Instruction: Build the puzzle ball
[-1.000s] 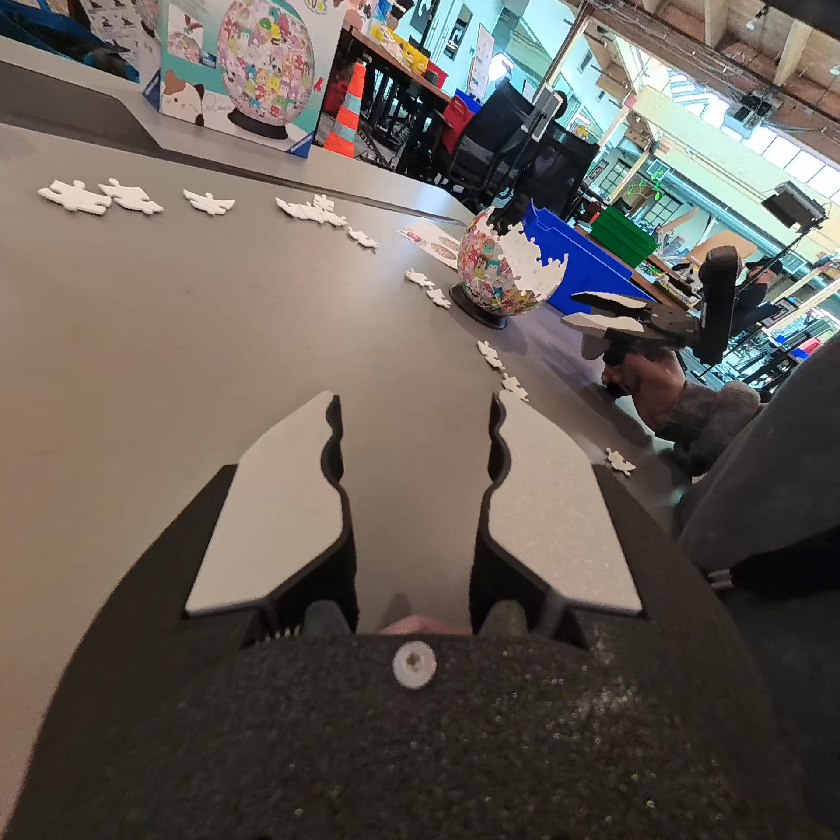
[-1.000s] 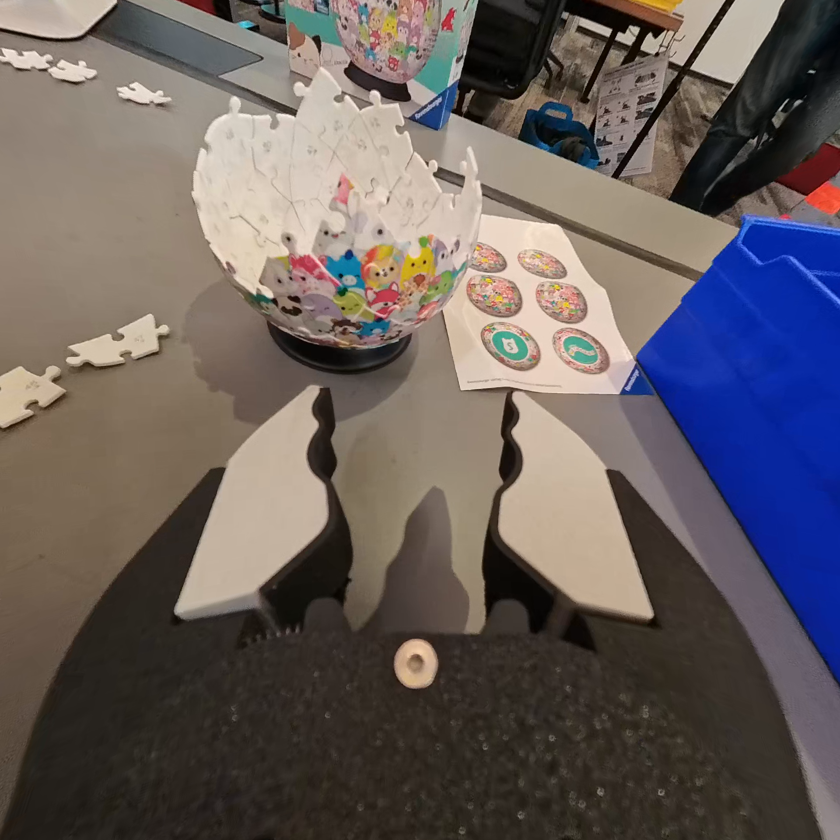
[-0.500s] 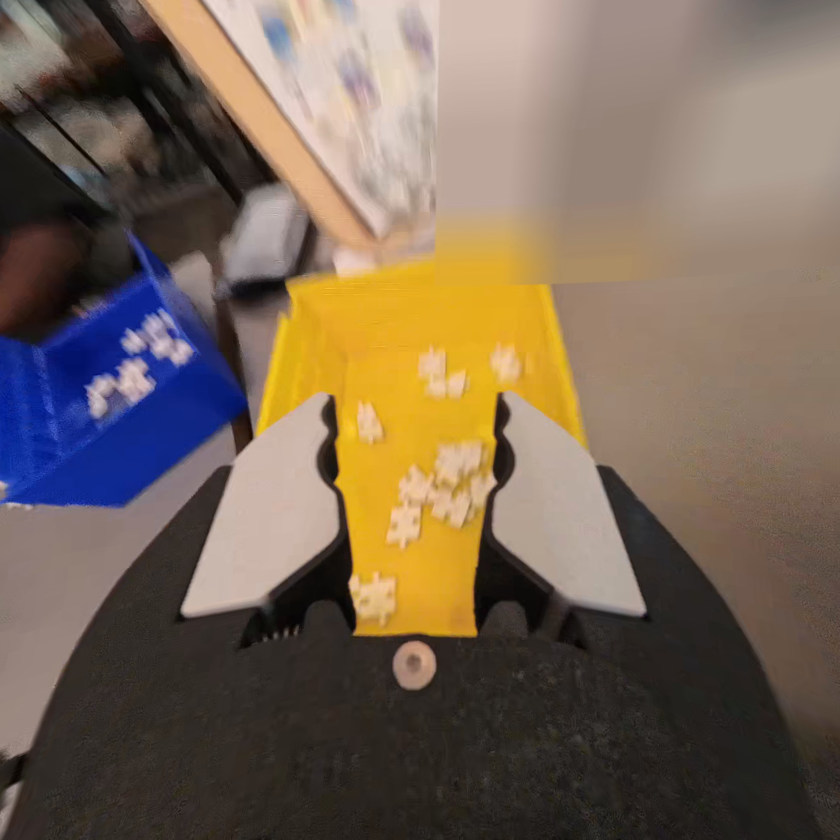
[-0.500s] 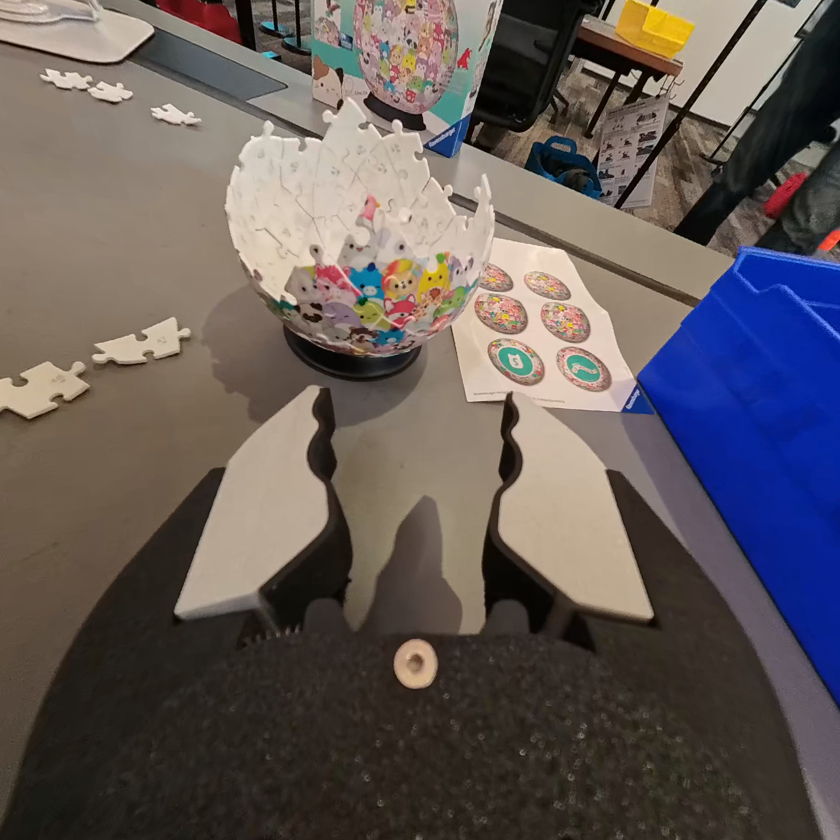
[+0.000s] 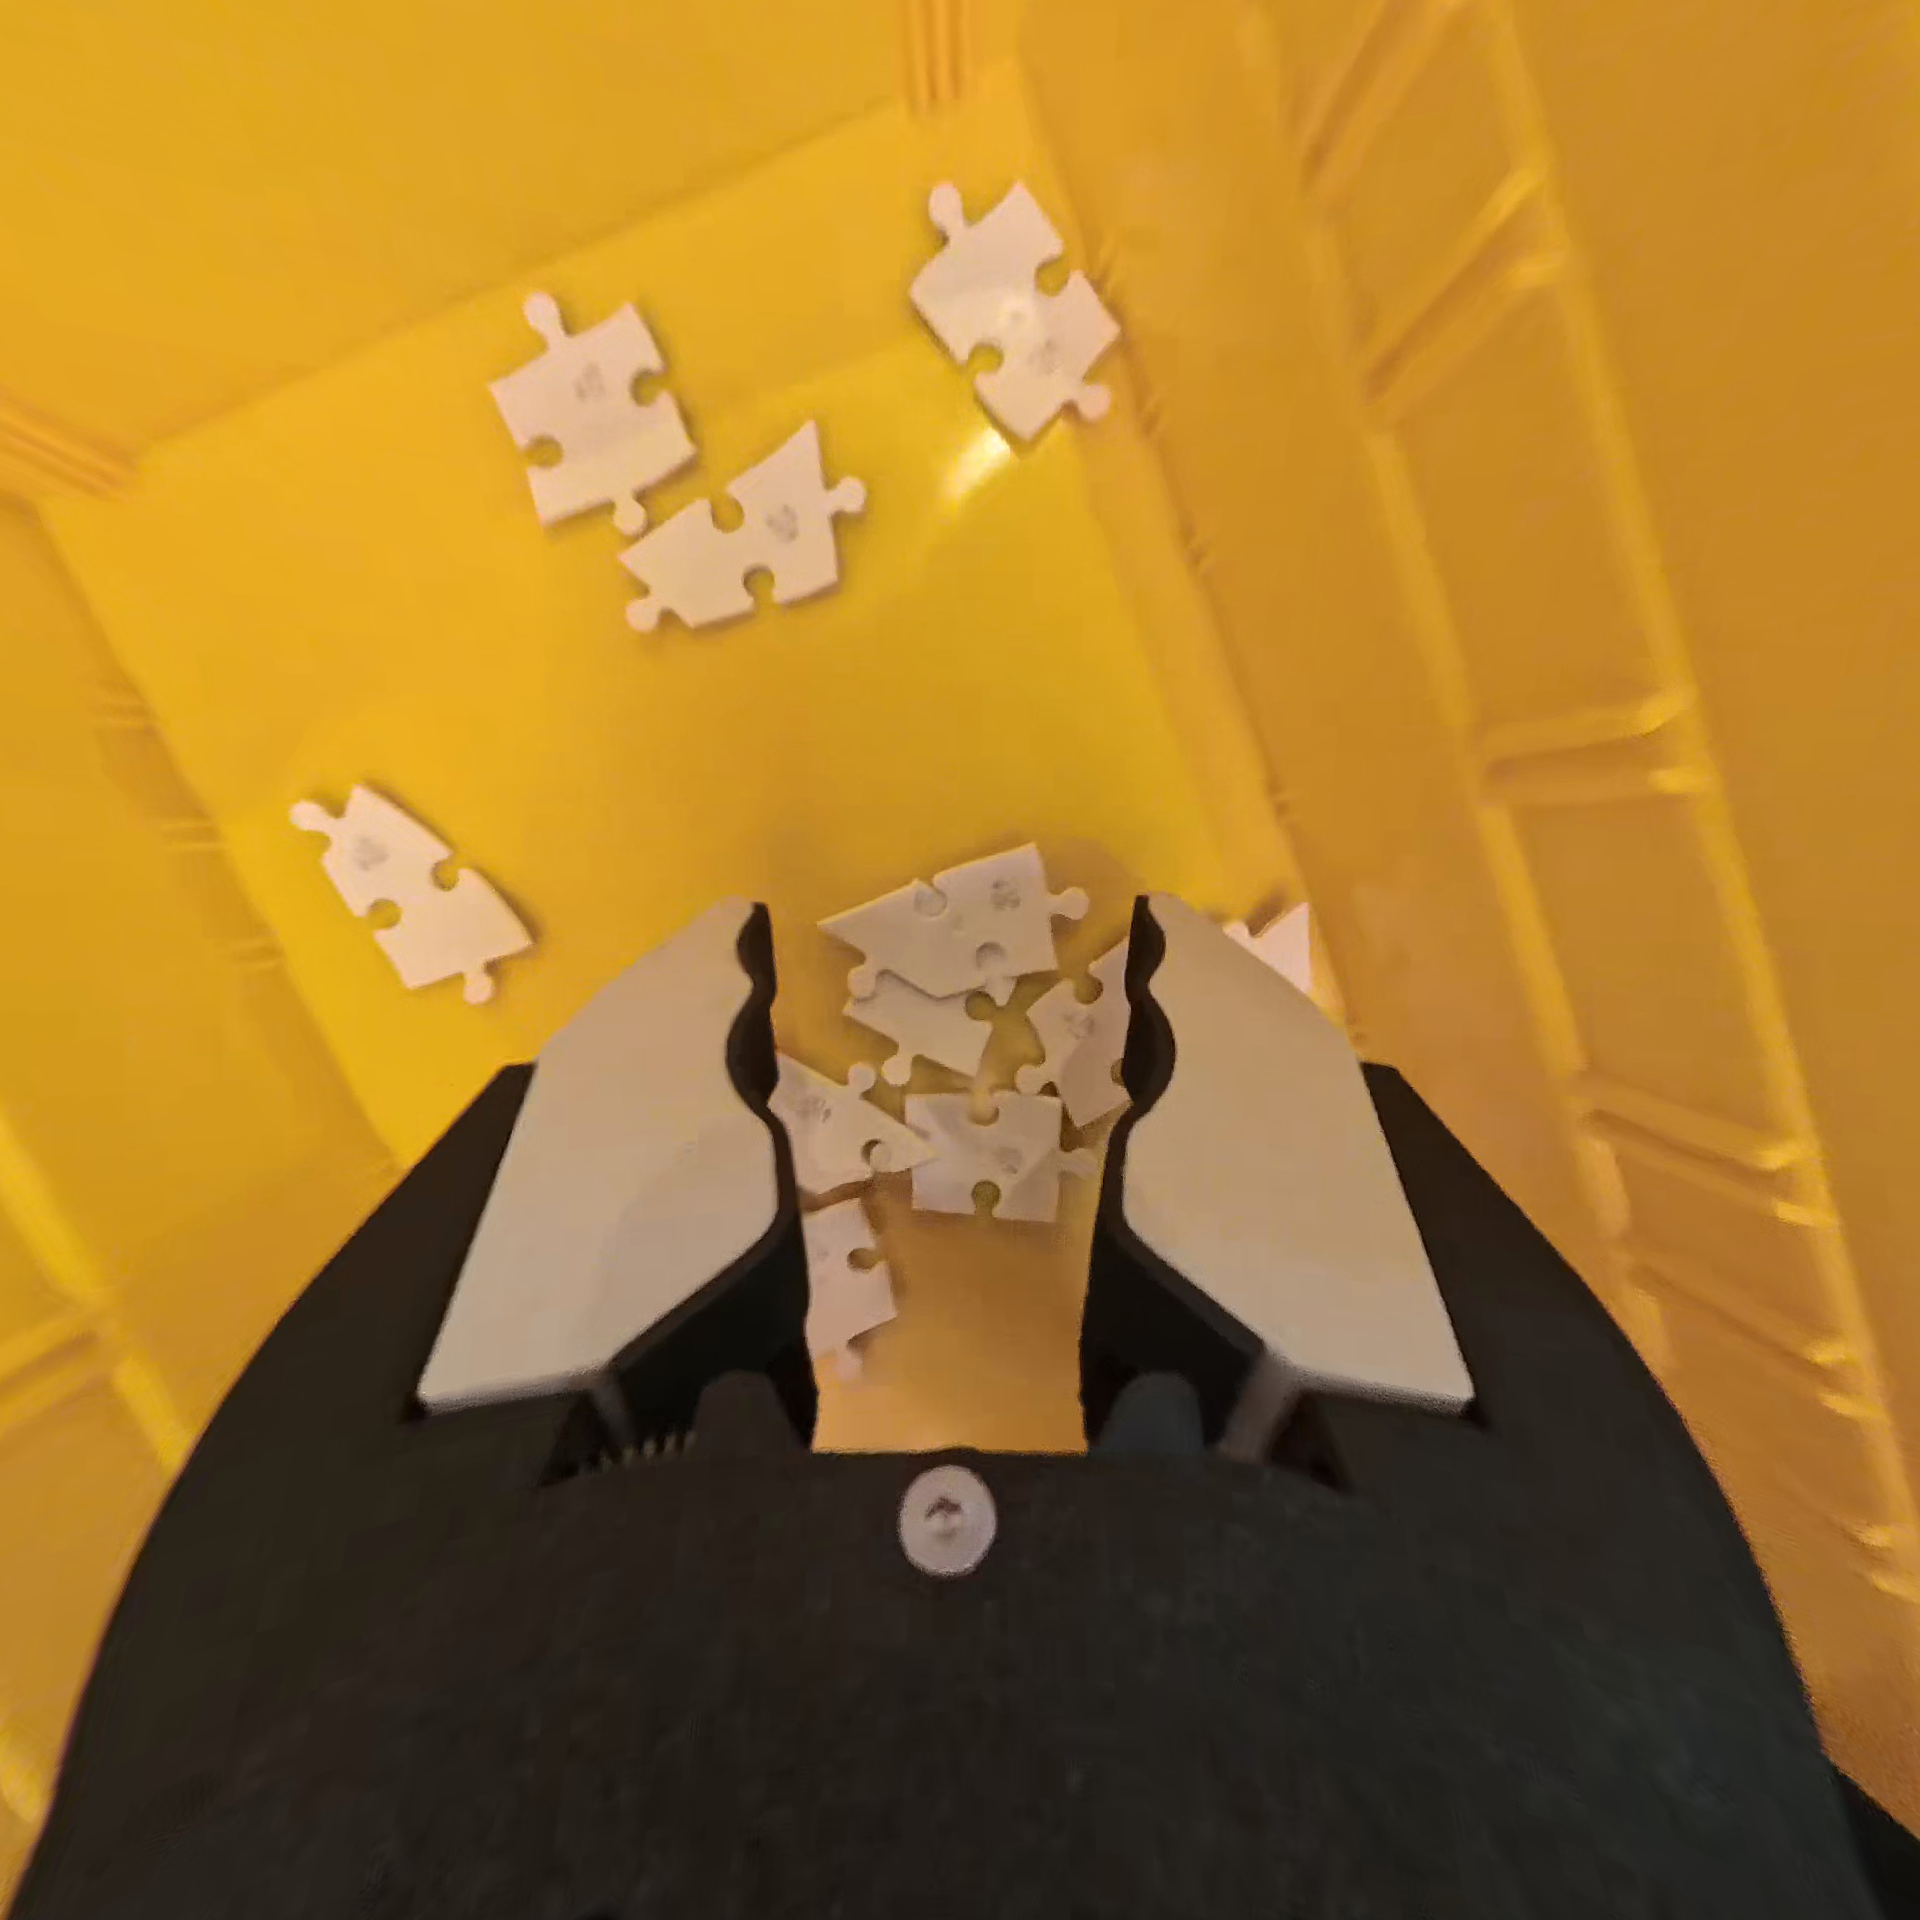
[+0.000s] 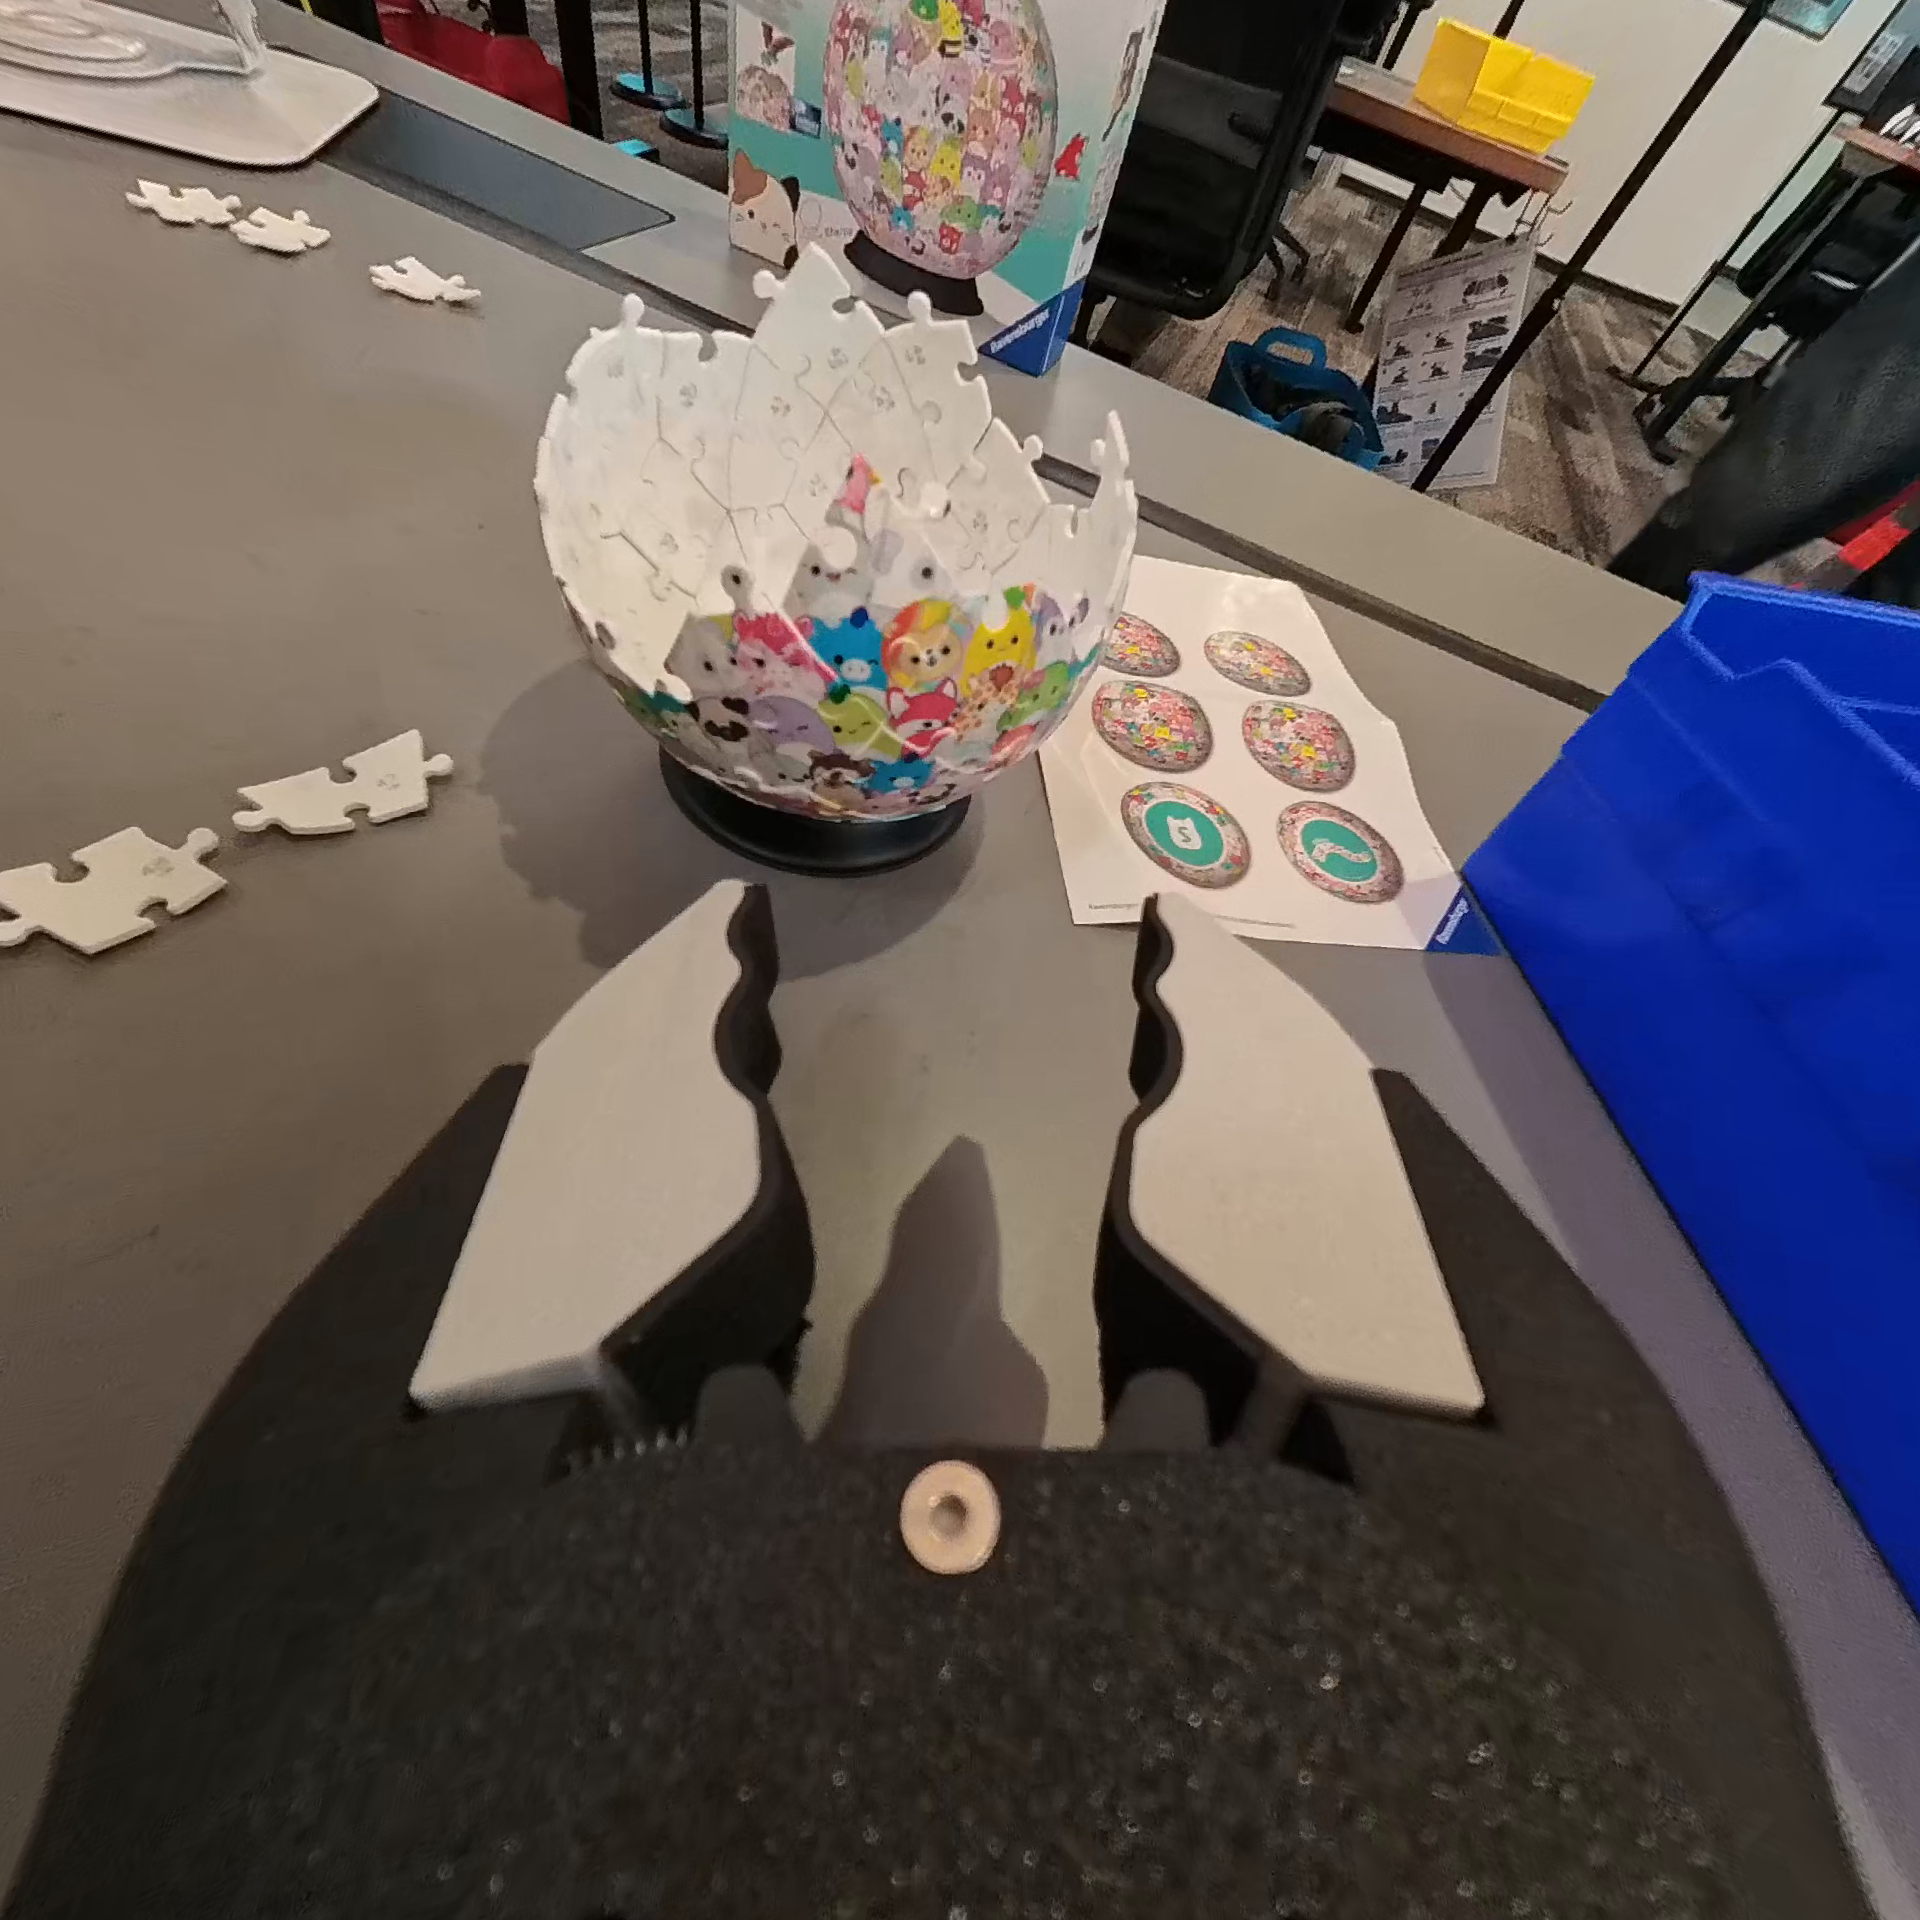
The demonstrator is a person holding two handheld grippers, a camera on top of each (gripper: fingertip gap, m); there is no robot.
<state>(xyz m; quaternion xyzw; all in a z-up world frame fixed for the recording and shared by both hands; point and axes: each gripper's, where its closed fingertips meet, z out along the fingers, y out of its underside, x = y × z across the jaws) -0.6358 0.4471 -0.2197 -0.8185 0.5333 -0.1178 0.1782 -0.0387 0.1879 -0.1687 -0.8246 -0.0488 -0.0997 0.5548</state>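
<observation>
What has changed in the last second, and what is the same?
The left gripper swung from the table into the yellow bin, over loose pieces; it is open and holds nothing. The right gripper backed slightly from the half-built ball, staying open and empty. Ball, leaflet and blue bin stayed put.

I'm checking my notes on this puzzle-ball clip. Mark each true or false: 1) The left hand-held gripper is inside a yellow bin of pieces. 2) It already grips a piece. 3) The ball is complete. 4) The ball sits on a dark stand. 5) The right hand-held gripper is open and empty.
1) True: the left hand-held gripper is inside the yellow bin, above loose pieces.
2) False: its jaws are open, with nothing between them.
3) False: the ball is open at the top.
4) True: it sits on a dark stand.
5) True: the right hand-held gripper is open above the table.
</observation>
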